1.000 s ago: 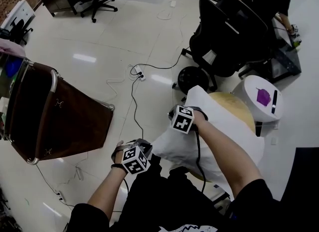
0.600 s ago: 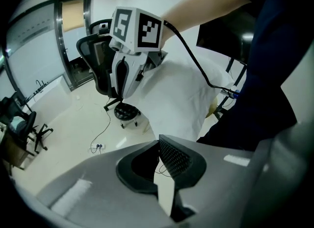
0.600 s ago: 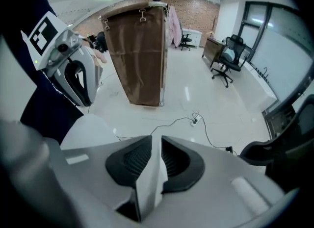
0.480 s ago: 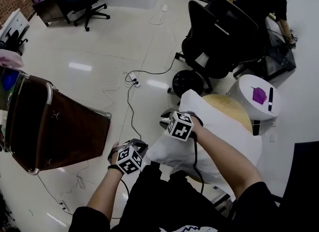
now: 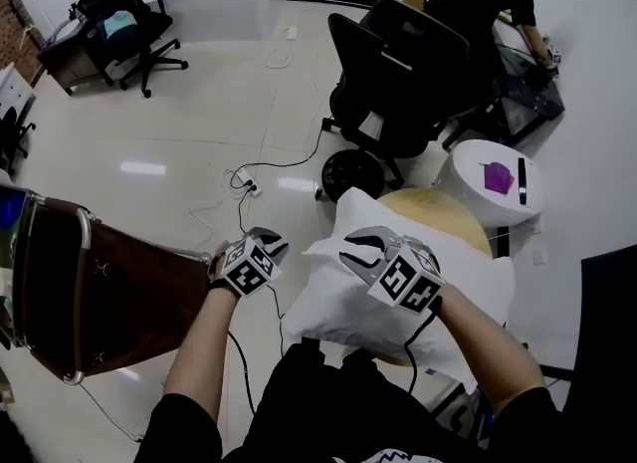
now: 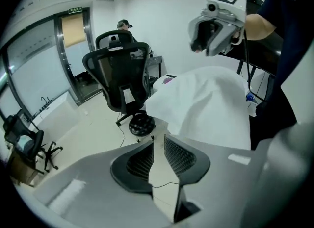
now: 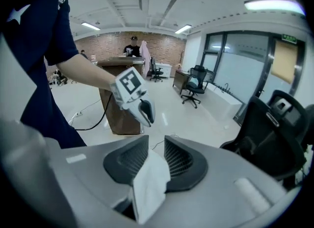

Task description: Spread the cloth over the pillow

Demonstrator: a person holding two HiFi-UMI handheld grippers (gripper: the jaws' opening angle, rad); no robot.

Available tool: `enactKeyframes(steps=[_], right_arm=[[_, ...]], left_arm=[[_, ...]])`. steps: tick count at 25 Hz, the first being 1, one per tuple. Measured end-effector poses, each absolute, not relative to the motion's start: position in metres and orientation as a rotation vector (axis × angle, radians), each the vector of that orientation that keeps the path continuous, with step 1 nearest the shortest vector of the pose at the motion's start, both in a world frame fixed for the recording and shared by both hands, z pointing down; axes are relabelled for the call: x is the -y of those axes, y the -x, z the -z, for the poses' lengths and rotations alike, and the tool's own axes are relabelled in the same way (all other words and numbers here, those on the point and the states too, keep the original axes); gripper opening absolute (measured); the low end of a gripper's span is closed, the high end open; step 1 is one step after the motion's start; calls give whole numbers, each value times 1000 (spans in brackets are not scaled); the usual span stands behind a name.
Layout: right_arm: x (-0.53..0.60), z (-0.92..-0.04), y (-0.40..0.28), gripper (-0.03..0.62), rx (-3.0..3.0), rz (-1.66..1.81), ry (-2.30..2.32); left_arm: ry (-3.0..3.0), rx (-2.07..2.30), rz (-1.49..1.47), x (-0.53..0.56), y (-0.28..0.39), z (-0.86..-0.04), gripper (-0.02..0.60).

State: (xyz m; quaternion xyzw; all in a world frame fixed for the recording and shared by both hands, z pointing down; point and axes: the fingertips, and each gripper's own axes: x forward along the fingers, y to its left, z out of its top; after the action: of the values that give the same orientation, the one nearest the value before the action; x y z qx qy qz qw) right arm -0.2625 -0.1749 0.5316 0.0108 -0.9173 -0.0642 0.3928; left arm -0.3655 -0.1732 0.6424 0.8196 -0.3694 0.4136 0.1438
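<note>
Cloth (image 7: pixel 149 183) drapes the pillow (image 5: pixel 333 304) on the round table (image 5: pixel 453 214), a fold loose between the right gripper's (image 5: pixel 356 250) just-opening jaws. Left gripper (image 5: pixel 271 242), off the pillow's left edge, has just parted empty jaws over bare floor (image 5: pixel 179 152); an office chair (image 5: pixel 398 73) stands just beyond the pillow.

White cloth (image 5: pixel 343 287); black office chair (image 5: pixel 398 83); dark brown cabinet (image 5: pixel 124 297), silver-edged; white stool (image 5: pixel 463 174) bearing a purple object (image 5: pixel 497 176); glossy cream floor (image 5: pixel 179 122).
</note>
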Motion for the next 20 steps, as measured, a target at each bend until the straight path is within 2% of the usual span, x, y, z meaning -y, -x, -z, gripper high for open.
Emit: enactKeyframes(steps=[4,11,20], right_arm=[[173,-522,225,114,2337,124,-133],[153,-518,184,114,2367,35,-296],[136,-536,153,114,2385,-139,-456]], left_arm=[[-2429,966,-1263,219,353,-650,92],[-2568,668,-1345,273,302,-671,202],[-2624,344,-1624,320,256,-712,201]])
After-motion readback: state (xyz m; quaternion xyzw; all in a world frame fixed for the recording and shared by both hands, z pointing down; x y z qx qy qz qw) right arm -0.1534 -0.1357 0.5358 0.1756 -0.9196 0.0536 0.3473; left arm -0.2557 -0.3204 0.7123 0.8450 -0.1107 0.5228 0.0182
